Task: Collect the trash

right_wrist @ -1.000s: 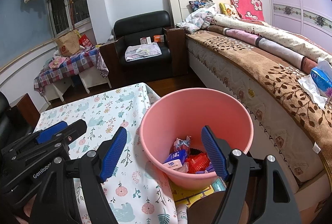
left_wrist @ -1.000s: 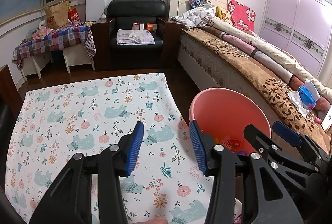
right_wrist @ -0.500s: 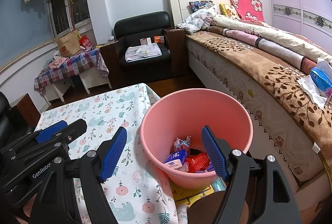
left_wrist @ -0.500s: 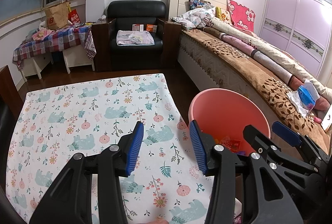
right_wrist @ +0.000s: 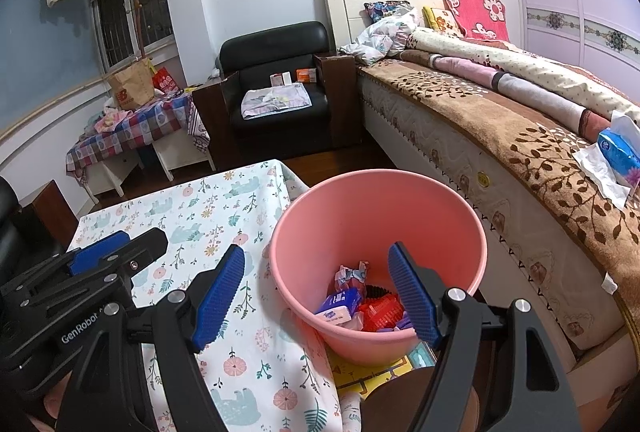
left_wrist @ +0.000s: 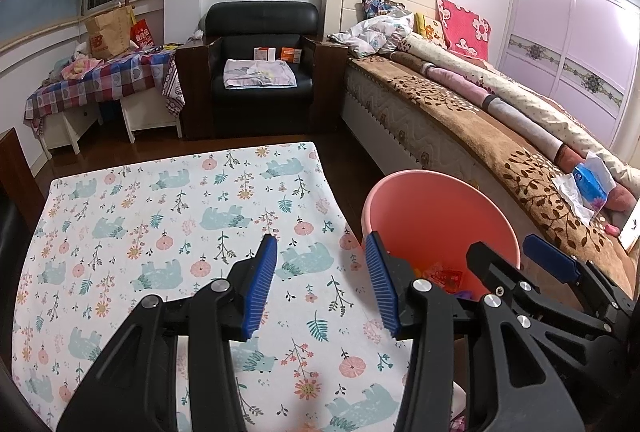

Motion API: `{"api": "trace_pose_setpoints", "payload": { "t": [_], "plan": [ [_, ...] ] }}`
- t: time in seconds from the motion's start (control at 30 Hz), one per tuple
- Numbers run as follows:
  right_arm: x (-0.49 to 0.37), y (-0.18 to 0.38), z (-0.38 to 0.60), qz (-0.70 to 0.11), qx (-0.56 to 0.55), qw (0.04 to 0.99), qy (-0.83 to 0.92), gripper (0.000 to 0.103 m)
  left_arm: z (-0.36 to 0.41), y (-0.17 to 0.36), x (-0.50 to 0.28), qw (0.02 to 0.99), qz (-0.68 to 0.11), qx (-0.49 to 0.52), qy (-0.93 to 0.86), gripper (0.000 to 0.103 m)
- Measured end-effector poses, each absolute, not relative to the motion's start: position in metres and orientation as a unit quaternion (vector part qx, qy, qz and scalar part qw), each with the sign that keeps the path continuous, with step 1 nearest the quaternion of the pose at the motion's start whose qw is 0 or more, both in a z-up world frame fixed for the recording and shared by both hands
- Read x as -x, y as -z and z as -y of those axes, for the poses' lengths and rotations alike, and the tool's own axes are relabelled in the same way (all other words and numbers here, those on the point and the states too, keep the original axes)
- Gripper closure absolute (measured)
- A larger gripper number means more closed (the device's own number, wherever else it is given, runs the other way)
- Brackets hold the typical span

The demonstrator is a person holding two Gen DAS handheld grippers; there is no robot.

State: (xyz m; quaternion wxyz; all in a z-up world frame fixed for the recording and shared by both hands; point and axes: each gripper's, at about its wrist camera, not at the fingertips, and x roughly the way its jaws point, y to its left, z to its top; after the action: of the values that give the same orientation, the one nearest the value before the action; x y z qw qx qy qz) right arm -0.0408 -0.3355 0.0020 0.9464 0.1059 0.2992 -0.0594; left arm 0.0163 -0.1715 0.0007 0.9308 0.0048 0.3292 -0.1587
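Left wrist view shows the left gripper (left_wrist: 320, 286), blue ribbed pads spread apart and holding nothing, hanging over the white floral tablecloth printed with bears (left_wrist: 132, 216); just to its right stands the round pink plastic bucket (left_wrist: 424, 192), with the brown leaf-patterned bed (left_wrist: 480, 136) beyond. Right wrist view has the right gripper (right_wrist: 318, 292) likewise spread and empty, poised over the bucket's near rim (right_wrist: 304, 316); crumpled wrappers and a blue packet of trash (right_wrist: 352, 302) lie at its bottom.
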Motion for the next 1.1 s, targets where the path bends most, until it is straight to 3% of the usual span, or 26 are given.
{"api": "trace_pose_setpoints", "payload": {
  "t": [1.1],
  "plan": [
    [0.0413,-0.0014,0.3325,-0.3,-0.105,0.946,0.059,0.03,0.1722,-0.0023,-0.0171,0.931,-0.331,-0.002,0.157,0.056]
  ]
}}
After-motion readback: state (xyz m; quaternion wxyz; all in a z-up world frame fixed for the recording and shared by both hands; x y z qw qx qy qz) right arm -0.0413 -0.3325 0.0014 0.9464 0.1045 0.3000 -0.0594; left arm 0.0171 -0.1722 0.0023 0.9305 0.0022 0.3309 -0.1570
